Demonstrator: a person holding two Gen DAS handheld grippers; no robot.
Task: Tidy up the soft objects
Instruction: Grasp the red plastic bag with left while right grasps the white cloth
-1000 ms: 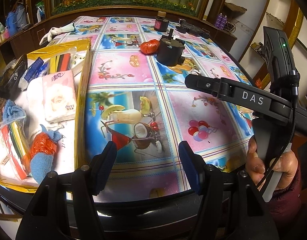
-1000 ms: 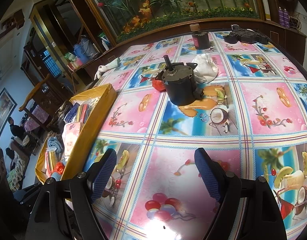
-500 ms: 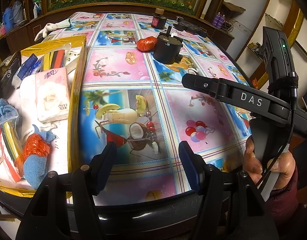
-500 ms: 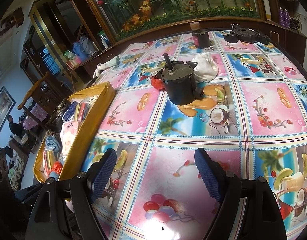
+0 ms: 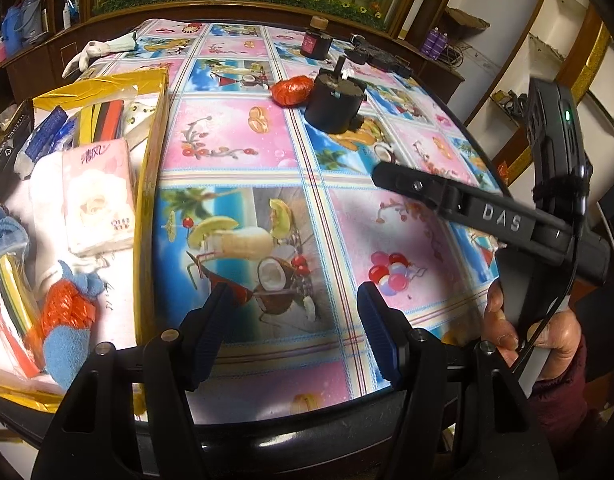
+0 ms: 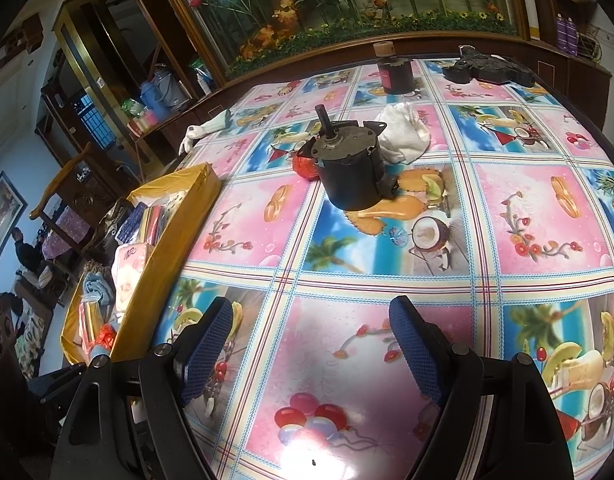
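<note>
Along the side of the right tongs (image 5: 391, 176), as the left camera sees them, raised letters spell "DAS"; a hand (image 5: 547, 340) in a dark red sleeve grips the handle below, and the tool slants down toward the surface (image 5: 227, 152). Both blue pads stand well apart with nothing between them. The left tongs (image 5: 295, 336) tilt down over the near edge, jaws also apart and empty. To their left sits a yellow box (image 5: 151, 184) holding a pink tissue pack (image 5: 97, 196) printed with Chinese characters I cannot read, a blue cloth with orange wrap (image 5: 67, 320) and other packets. Ahead of both tongs, well apart from them, an orange crumpled bundle (image 5: 292, 91) touches a black motor (image 6: 349, 168); a white cloth (image 6: 403, 132) lies just behind it, and a dark jar (image 6: 395, 70) with an unreadable red label stands farther back.
</note>
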